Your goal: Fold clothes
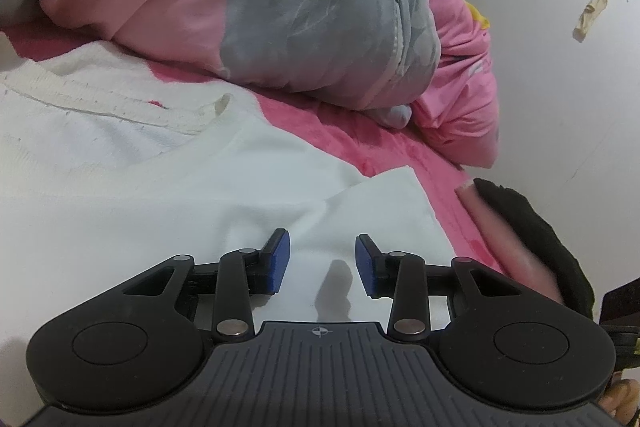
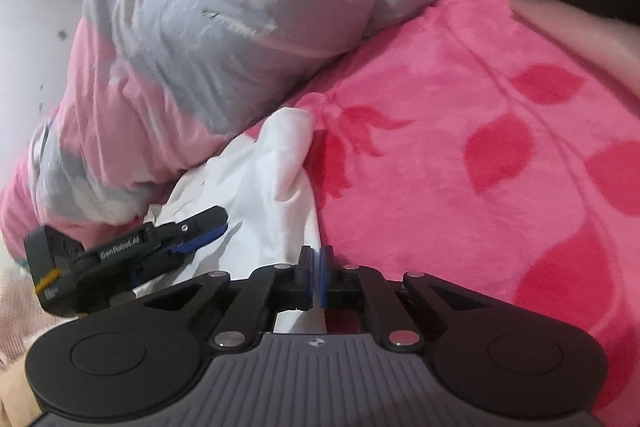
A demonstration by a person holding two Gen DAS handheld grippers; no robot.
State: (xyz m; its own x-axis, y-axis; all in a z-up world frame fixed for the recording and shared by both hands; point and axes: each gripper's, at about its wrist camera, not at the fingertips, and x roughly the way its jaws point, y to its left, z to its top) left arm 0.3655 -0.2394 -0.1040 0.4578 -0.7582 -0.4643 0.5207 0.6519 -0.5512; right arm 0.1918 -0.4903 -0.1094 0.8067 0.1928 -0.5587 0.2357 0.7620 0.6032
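A bed with a pink leaf-patterned blanket [image 2: 500,131] stands against a white wall [image 1: 560,87]. A pink and grey duvet [image 1: 312,19] is heaped at the far side. A white shirt [image 1: 160,187] lies spread on the blanket, its ribbed collar [image 1: 120,107] toward the duvet. The left gripper [image 1: 322,261] hangs over the shirt's near part, its jaws spread with only flat cloth beneath them. The right gripper [image 2: 316,277] sits at the shirt's edge beside the blanket, its jaws pressed together on a fold of white cloth that rises bunched beyond them. In the right view the left gripper lies just to the left, over the shirt.
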